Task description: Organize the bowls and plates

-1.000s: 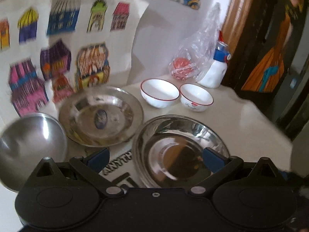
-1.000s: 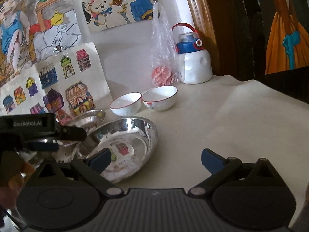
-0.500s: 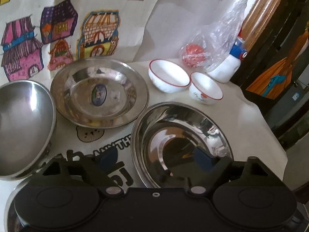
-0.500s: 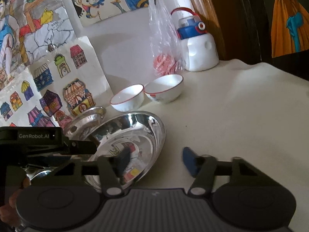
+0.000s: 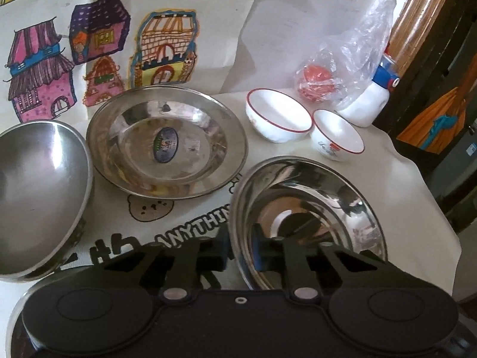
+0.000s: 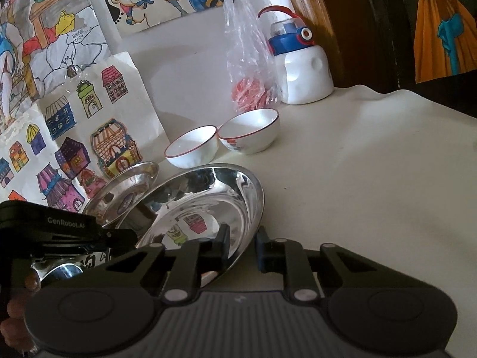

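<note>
A cream-covered table [image 6: 372,161] was backed by house drawings [image 5: 98,56]. The near steel plate [image 5: 307,208], lower centre, was pinched at opposite rims by the left gripper [image 5: 241,249] and the still-closing right gripper [image 6: 243,246], apparently touching. Two white bowls [image 5: 278,119] were set beyond.

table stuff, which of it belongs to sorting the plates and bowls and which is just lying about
Job:
- near steel plate, its rim between both claws, left claw and right claw
- far steel plate
- steel bowl
- two white bowls, larger and smaller

Lying about:
- plastic bag
- white bottle
- drawings
</note>
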Demonstrator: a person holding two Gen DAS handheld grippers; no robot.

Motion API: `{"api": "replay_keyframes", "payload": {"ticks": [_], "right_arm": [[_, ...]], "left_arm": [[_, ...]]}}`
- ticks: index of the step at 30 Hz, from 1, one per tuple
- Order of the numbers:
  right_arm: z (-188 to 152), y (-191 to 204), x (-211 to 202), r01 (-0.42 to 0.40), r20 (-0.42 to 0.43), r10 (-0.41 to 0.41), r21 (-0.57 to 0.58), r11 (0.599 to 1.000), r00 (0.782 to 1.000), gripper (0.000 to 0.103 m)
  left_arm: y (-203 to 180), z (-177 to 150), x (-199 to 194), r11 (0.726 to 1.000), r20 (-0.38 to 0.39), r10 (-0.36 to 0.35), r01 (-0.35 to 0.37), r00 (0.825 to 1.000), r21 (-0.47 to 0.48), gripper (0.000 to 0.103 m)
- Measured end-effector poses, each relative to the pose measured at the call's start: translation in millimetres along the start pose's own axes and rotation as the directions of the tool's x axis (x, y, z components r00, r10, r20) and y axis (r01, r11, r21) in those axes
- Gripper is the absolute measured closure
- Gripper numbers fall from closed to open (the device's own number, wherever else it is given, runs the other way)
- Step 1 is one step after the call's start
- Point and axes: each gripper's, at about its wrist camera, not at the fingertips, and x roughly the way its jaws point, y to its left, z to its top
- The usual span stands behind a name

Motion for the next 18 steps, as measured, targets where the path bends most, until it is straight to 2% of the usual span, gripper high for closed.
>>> {"api": "replay_keyframes", "payload": {"ticks": [7, 13, 18], "right_arm": [[2, 12, -31, 0.019, 0.067, -0.015, -0.049, 0.999, 0.998, 0.083], [3, 37, -61, -0.029, 0.108, 0.038, -0.088, 0.996, 0.993, 0.083], [-8, 71, -80, -0.079, 0.099, 0.093, -0.134, 0.988, 0.991, 0.083]], "left_arm": [[-9, -8, -14, 0.999, 0.040, -0.004, 0.003, 0.999, 0.034, 0.092], [-12, -11, -52, 0.999, 0.105, -0.016, 0.010, 0.994, 0.053, 0.092], [3, -21, -93, 0.999, 0.149, -0.002, -0.004, 0.989, 0.040, 0.091]]}}
